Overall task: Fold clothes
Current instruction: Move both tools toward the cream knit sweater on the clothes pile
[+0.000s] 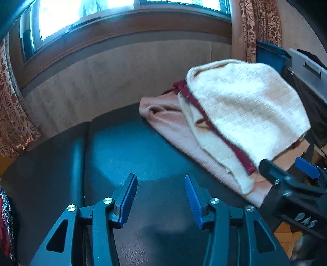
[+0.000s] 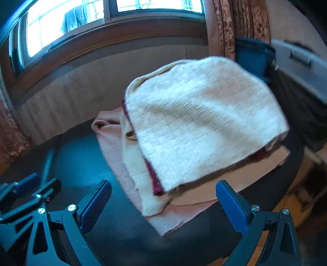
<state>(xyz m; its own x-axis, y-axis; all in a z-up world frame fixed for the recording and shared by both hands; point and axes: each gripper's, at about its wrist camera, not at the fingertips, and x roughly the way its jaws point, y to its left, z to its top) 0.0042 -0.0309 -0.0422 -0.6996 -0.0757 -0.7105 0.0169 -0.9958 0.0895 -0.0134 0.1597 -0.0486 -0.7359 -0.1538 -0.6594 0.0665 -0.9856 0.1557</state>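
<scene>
A stack of folded clothes lies on the dark padded table point(image 1: 126, 147). A cream knit sweater point(image 1: 245, 108) is on top, over a garment with dark red trim point(image 1: 196, 102) and a pink garment point(image 1: 175, 131) at the bottom. In the right wrist view the cream sweater point(image 2: 200, 120) fills the middle, above the pink garment point(image 2: 114, 151). My left gripper point(image 1: 161, 196) is open and empty, left of the stack. My right gripper point(image 2: 163, 202) is open and empty, just before the stack's near edge; it also shows in the left wrist view point(image 1: 286, 174).
A window point(image 1: 122, 12) and a papered wall point(image 1: 122, 77) stand behind the table. Patterned curtains point(image 1: 259, 24) hang at the right, next to a blue box point(image 1: 269, 55) and a grey case point(image 1: 308, 69). Patterned fabric point(image 1: 6, 221) lies at the far left. Wooden floor point(image 1: 286, 235) shows beside the table.
</scene>
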